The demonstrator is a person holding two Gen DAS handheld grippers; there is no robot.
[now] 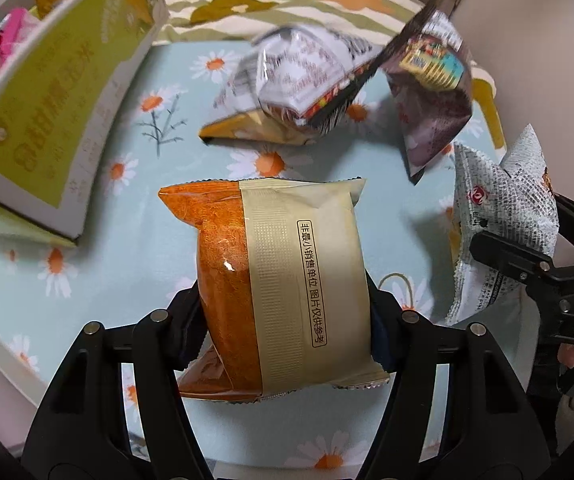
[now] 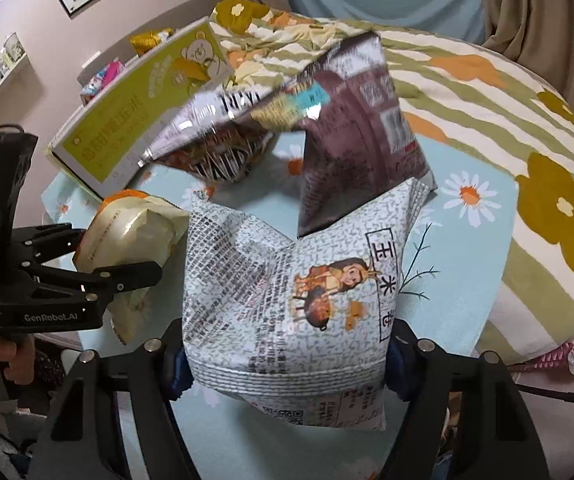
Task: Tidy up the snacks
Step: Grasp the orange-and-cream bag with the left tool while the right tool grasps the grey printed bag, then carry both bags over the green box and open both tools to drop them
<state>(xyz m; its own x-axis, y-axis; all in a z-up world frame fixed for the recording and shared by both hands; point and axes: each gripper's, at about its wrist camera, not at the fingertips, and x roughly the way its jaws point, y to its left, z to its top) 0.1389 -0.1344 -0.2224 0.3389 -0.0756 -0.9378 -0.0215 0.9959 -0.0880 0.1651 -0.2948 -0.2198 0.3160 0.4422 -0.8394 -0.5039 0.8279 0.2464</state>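
My left gripper (image 1: 283, 316) is shut on an orange and cream snack packet (image 1: 283, 272) and holds it above the daisy-print table (image 1: 135, 240). The packet also shows in the right wrist view (image 2: 127, 236), in the left gripper (image 2: 115, 260). My right gripper (image 2: 287, 344) is shut on a white newsprint-pattern snack bag (image 2: 287, 300), which is connected to a strip of dark purple bags (image 2: 351, 128) hanging across the table. The white bag also shows at the right of the left wrist view (image 1: 503, 220), with the strip (image 1: 431, 96) beyond it.
A yellow-green cardboard box (image 1: 47, 92) with several snacks inside stands at the table's left; it also shows in the right wrist view (image 2: 135, 112). A striped flower-print blanket (image 2: 507, 120) lies behind and to the right of the table.
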